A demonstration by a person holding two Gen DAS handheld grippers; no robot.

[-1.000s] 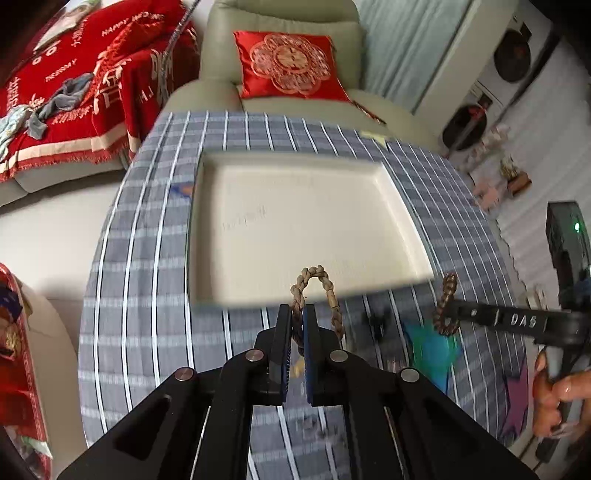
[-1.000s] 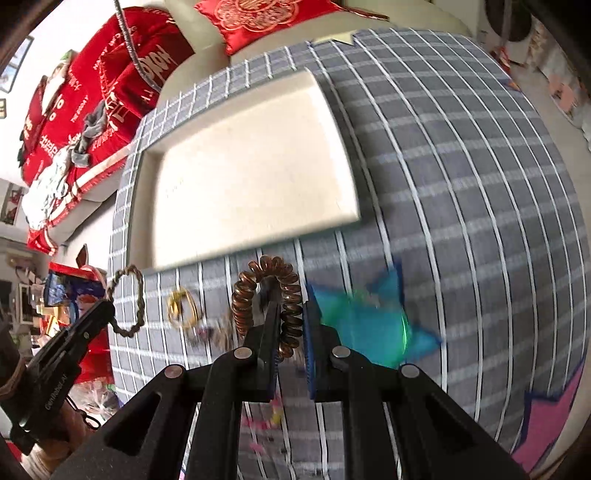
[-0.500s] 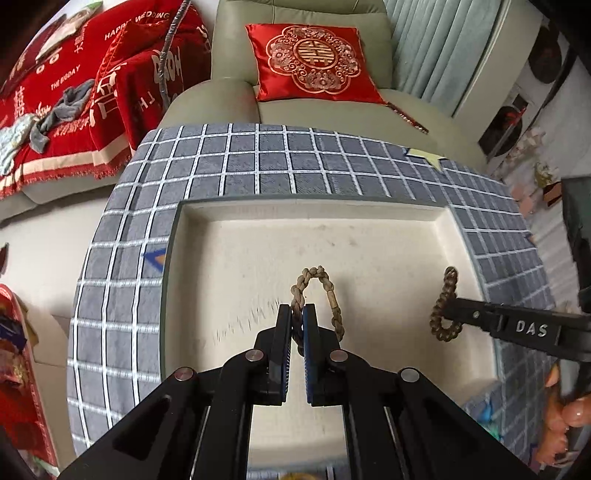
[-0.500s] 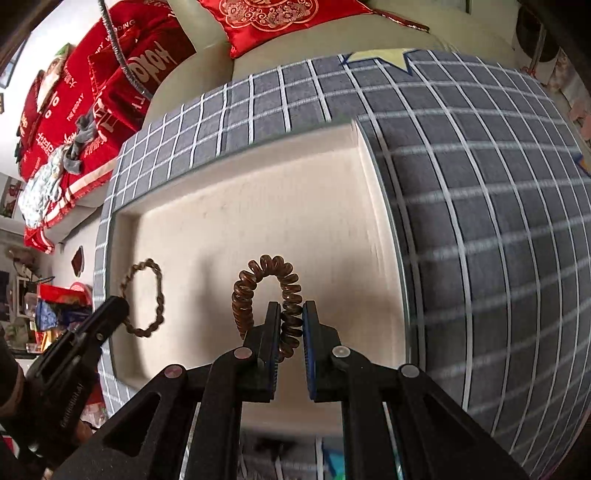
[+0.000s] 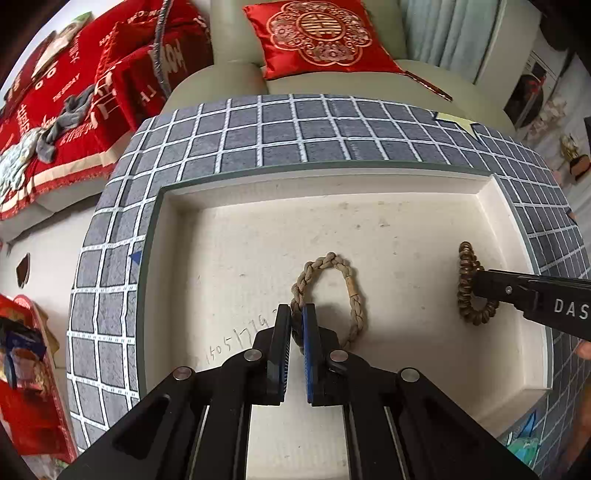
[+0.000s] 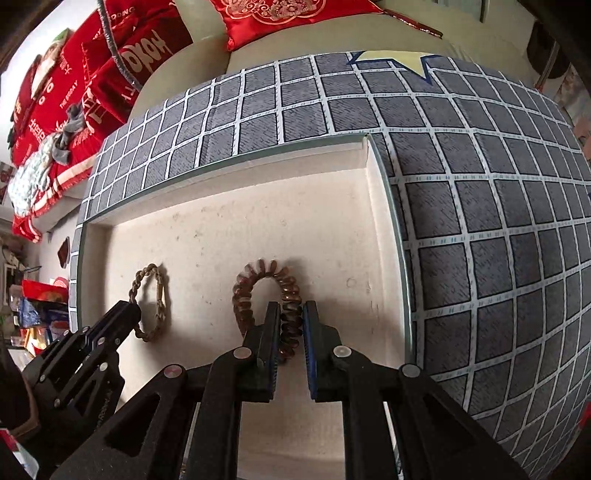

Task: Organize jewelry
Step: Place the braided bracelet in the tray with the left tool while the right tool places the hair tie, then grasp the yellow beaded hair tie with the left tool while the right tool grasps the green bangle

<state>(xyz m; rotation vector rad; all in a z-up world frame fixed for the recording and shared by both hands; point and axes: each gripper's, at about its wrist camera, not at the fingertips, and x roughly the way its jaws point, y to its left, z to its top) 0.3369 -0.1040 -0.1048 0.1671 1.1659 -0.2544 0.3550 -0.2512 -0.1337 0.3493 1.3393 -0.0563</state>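
Observation:
A cream tray [image 5: 406, 184] [image 6: 229, 177] lies on a grey checked tablecloth. My left gripper [image 5: 296, 313] is shut on a tan braided rope bracelet [image 5: 332, 262], held low over the tray's middle; it also shows in the right wrist view [image 6: 149, 271]. My right gripper [image 6: 291, 308] is shut on a brown coiled spiral bracelet [image 6: 258, 269], over the tray's right part; the bracelet also shows in the left wrist view [image 5: 466, 273]. Both bracelets hang just above or on the tray floor; contact is unclear.
The grey checked tablecloth [image 5: 295, 136] [image 6: 480, 221] surrounds the tray. A sofa with a red cushion [image 5: 317, 33] stands behind the table. A red blanket [image 5: 74, 92] lies at the left. A teal star-shaped item [image 5: 524, 446] sits near the tray's right front corner.
Both grippers moved forward from the tablecloth to over the tray and dropped lower, each still holding its bracelet.

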